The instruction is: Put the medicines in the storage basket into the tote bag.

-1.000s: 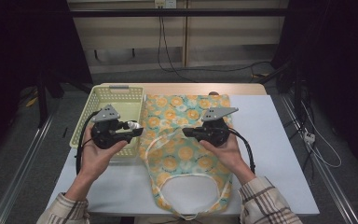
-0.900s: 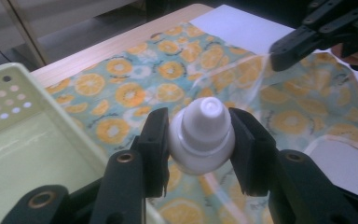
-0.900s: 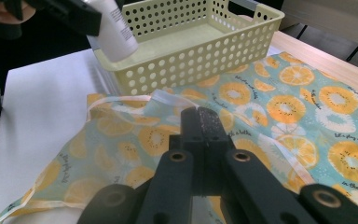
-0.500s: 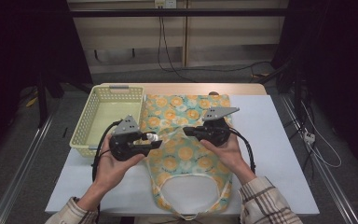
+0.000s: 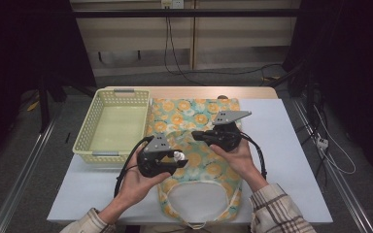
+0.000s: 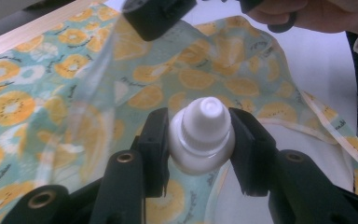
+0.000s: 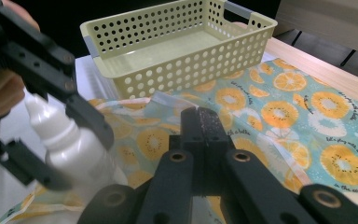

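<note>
A fabric bag [image 5: 194,114] printed with orange and kiwi slices lies flat on the white table [image 5: 286,165], its white-lined mouth [image 5: 201,199] toward the person. My left gripper [image 5: 176,159] is shut on a small white capped bottle [image 5: 178,156], held just above the bag near its mouth. In the left gripper view the bottle [image 6: 204,126] sits upright between the jaws of that gripper [image 6: 200,140]. My right gripper [image 5: 195,134] is shut on the bag's upper edge and lifts it. The right gripper view shows that gripper [image 7: 204,123] pinching a fold of the bag [image 7: 307,107], with the bottle [image 7: 70,140] at left.
A pale yellow perforated basket [image 5: 88,133] stands on the table left of the bag, and nothing shows inside it; in the right gripper view the basket [image 7: 177,70] lies beyond the bag. A wooden strip [image 5: 252,92] runs along the table's far edge. Cables lie on the floor beyond.
My left gripper has moved from over the basket's near corner rightward and toward the person, carrying the bottle over the bag. The right gripper has stayed on the bag's edge.
</note>
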`<state>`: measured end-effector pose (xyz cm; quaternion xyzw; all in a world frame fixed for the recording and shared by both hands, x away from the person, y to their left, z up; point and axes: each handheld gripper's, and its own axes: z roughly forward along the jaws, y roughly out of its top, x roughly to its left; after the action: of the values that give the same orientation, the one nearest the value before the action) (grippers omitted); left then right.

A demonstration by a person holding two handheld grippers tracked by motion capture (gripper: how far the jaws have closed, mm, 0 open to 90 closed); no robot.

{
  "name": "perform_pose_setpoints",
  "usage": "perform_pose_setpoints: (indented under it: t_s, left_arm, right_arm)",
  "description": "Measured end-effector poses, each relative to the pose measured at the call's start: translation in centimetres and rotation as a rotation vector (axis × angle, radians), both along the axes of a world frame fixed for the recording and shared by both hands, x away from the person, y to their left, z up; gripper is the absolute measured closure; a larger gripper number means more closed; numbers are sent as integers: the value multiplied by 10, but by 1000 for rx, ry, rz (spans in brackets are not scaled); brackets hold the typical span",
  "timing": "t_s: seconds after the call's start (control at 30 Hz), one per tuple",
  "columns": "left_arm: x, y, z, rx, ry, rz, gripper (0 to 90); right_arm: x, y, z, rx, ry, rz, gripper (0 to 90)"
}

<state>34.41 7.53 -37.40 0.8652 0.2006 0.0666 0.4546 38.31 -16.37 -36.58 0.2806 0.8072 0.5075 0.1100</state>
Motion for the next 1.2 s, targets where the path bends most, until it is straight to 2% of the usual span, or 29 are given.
perform_pose_setpoints:
  t_s: [0.1, 0.3, 0.33, 0.37, 0.4, 0.5, 0.7, 0.87, 0.9, 0.93, 0.97, 1.0, 1.03, 1.07, 1.13, 1.17, 1.2]
  left_arm:
    - [1, -8, -6, 1, 17, -5, 602]
    - [6, -26, -17, -7, 6, -34, 602]
    - [6, -29, -19, 17, -5, -11, 602]
    - [7, -32, -21, 4, 19, -34, 602]
    - [9, -34, -24, 11, 25, -44, 602]
    - [14, -42, -30, 29, 37, -36, 602]
    - [30, -52, -45, 59, 55, 11, 602]
    - [41, -54, -55, 53, 68, 48, 602]
    - [42, -56, -56, 78, 46, 89, 602]
    - [44, -55, -57, 80, 47, 98, 602]
    - [48, -54, -58, 64, 68, 83, 602]
    - [51, -54, -60, 58, 74, 99, 601]
    - [51, -55, -60, 77, 59, 133, 601]
    - [54, -55, -61, 64, 75, 116, 601]
    - [56, -56, -61, 68, 63, 150, 601]
    - [59, -55, -62, 50, 79, 130, 601]
    - [61, -56, -63, 55, 77, 139, 601]
  right_arm:
    - [0, 0, -1, -1, 2, -1, 900]
    - [0, -1, 1, 6, -4, -4, 900]
    - [0, -2, 1, 7, -6, -7, 900]
    - [0, -3, 2, 10, -6, -9, 900]
    - [0, -4, 2, 12, -9, -11, 900]
    - [0, -6, 4, 16, -13, -14, 900]
    - [-1, -7, 7, 22, -20, -18, 900]
    - [0, -9, 7, 21, -17, -27, 900]
    - [0, -10, 6, 20, -17, -28, 900]
    - [1, -10, 6, 20, -15, -32, 900]
    - [1, -10, 6, 20, -15, -32, 900]
    - [1, -11, 6, 22, -14, -34, 900]
    - [1, -11, 6, 21, -13, -35, 900]
    - [1, -10, 6, 19, -13, -35, 900]
    - [1, -10, 5, 19, -13, -34, 900]
    - [1, -10, 5, 18, -12, -36, 900]
    - [2, -10, 5, 19, -11, -35, 900]
